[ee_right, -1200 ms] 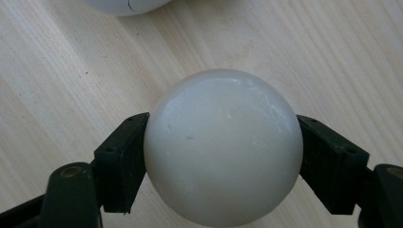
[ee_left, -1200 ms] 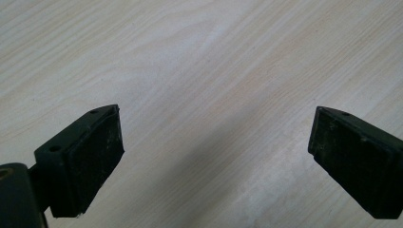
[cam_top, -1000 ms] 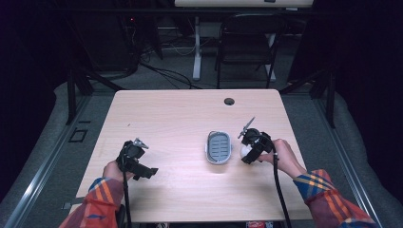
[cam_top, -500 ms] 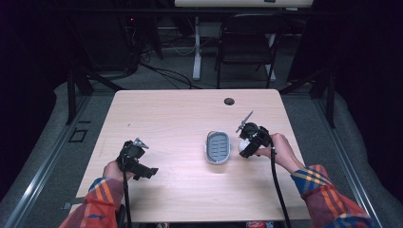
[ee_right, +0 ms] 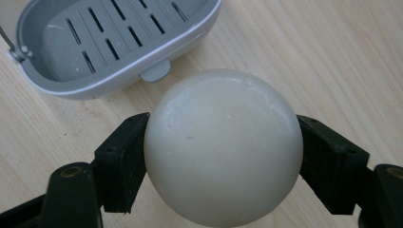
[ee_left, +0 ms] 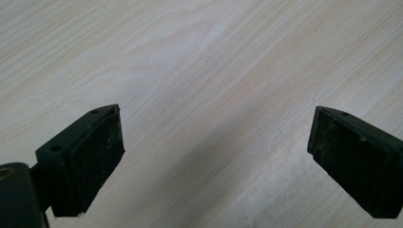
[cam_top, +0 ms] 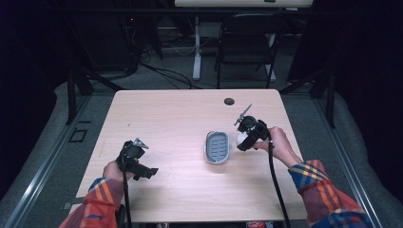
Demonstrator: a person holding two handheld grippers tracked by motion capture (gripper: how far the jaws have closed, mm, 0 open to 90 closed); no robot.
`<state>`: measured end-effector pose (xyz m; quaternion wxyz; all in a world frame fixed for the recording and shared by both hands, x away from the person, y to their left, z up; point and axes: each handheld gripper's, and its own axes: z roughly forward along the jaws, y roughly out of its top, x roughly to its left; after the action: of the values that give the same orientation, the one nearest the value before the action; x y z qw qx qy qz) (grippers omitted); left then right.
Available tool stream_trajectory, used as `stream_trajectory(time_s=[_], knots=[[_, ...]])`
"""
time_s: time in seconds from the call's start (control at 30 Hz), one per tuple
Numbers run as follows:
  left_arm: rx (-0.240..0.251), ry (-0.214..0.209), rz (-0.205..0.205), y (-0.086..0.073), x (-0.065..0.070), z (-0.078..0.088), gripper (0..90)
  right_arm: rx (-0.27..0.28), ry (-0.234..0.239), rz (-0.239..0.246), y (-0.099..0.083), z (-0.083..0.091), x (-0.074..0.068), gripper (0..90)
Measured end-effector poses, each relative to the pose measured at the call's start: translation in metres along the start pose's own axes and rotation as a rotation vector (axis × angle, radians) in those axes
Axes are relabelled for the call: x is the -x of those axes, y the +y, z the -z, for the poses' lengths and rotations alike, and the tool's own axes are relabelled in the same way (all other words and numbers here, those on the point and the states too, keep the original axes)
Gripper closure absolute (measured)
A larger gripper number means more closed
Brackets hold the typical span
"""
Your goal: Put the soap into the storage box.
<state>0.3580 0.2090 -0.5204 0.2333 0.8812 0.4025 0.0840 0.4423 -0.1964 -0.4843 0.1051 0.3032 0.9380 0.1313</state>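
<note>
The right claw [ee_right: 223,156] is clenched on a pale, rounded bar of soap [ee_right: 223,147], one black pad pressed to each side of it. The soap hangs above the wooden worktop [ee_right: 342,57], just beside a grey slotted soap dish [ee_right: 109,42] that sits flat and holds nothing. In the high view the right claw [cam_top: 243,139] is at the dish's [cam_top: 217,147] right edge. The left claw [ee_left: 216,156] is released, its jaws spread wide over bare wood, well apart from the dish near the worktop's front left.
</note>
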Motion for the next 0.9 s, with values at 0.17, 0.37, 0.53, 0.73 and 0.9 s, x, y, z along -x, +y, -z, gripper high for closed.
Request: stream_trajectory(time_s=[0.17,0.37,0.53,0.73,0.9], knots=[[0.0,0.0,-0.002,0.0,0.0,0.0,4.8,0.023,-0.006,0.005,0.009,0.008,-0.001,24.0],[0.003,0.001,0.001,-0.002,0.0,0.001,4.8,0.041,-0.019,0.007,0.018,0.016,-0.002,24.0],[0.004,0.002,-0.001,-0.001,0.0,0.001,4.8,0.05,-0.02,0.012,0.024,0.018,-0.004,24.0],[0.004,0.0,0.0,-0.002,0.0,0.001,4.8,0.066,-0.008,0.021,0.029,0.024,-0.006,24.0],[0.001,0.0,-0.001,-0.001,0.0,0.001,4.8,0.076,0.0,0.03,0.032,0.027,-0.01,24.0]])
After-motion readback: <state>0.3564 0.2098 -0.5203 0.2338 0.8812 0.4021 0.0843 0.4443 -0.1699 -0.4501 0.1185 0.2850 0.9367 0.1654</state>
